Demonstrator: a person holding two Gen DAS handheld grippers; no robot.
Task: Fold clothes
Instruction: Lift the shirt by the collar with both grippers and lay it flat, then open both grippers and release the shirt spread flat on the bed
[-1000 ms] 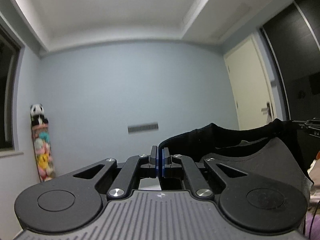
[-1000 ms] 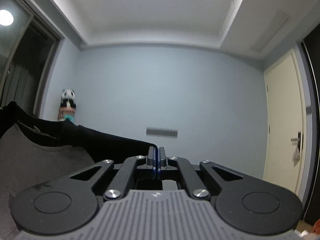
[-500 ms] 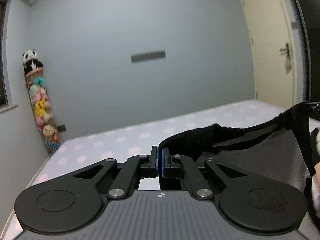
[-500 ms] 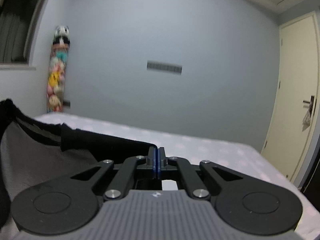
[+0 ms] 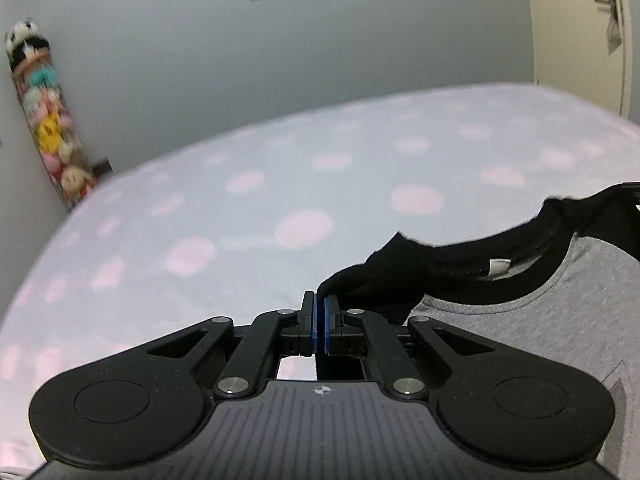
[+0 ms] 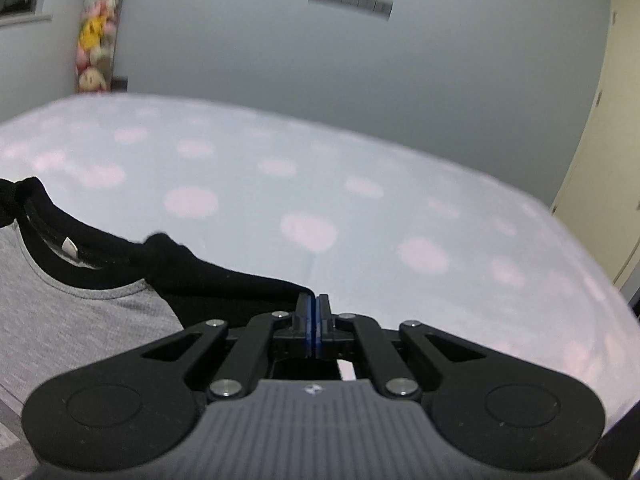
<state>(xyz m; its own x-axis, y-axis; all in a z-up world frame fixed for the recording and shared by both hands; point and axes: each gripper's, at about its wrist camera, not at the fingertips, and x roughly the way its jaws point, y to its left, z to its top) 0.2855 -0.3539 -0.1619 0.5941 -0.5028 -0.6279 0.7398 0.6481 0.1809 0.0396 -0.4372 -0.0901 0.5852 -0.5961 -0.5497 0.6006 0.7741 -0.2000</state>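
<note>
while each hand-held gripper, left [image 5: 320, 320] and right [image 6: 315, 320], clamps a shoulder of the shirt [image 5: 520, 320] above the bed [image 5: 280, 200], spreading it flat seems next.

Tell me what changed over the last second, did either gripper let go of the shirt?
No release. Both views tipped down from ceiling and wall toward the spotted bed, so the left gripper and right gripper swung the shirt down and forward over it. Unchanged: each gripper's fingers are shut on a black shoulder of the shirt, collar stretched between them.
</note>
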